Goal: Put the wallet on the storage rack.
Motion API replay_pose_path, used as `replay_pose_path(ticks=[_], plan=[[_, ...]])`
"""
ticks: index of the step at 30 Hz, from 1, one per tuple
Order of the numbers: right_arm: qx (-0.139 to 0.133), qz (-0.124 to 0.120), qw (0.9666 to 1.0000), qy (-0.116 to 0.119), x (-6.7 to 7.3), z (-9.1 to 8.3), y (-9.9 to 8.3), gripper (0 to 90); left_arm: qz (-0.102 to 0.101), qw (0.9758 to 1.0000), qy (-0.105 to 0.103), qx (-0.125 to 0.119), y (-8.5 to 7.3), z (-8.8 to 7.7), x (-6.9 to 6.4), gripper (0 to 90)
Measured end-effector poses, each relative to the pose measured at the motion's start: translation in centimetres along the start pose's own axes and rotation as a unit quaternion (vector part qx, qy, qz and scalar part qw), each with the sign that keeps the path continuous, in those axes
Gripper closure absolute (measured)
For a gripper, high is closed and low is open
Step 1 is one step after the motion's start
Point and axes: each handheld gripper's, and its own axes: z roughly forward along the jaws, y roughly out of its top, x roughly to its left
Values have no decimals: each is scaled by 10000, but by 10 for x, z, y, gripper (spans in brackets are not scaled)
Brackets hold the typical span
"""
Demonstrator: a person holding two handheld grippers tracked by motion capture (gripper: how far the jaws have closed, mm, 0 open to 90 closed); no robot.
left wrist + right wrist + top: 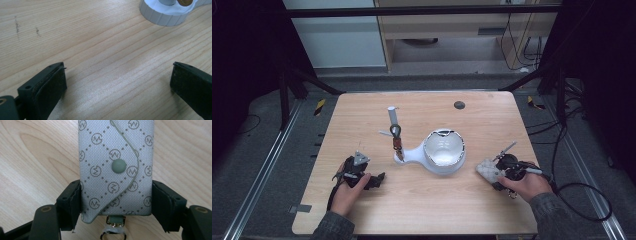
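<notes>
A grey patterned key pouch [115, 165] with a round snap button and a metal ring at its near end lies flat on the wooden table. My right gripper [116, 202] is shut on it, one jaw pressed to each long side. In the high view the pouch [485, 169] sits at the right, just ahead of the right gripper [493, 172]. At the table's left my left gripper [376, 180] rests low over bare wood. Its jaws stand wide apart in the left gripper view [117, 82], with nothing between them.
A white bowl-shaped dish [444, 150] stands mid-table, joined to a small white base with a post [398, 145] that carries a dark ring and a brown piece. That ribbed base [162, 15] lies just ahead of the left gripper. A dark round spot [459, 105] marks the far edge.
</notes>
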Motion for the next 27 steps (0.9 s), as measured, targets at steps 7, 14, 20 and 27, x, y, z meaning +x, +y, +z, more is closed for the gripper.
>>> replay_pose_path(ticks=[7,14,20,27], plan=[[-90,-263,9995,-147,4,-18,5,308,-2,10000,-1,0,0,0,0,0],[-139,-499,9981,-332,9,-33,13,309,3,10000,0,0,0,0,0,0],[-214,-694,9963,-452,14,-46,20,309,-14,10000,0,-14,0,0,0,0],[-220,-809,9950,-544,19,-58,27,310,5,10000,-14,-10,0,0,0,0]])
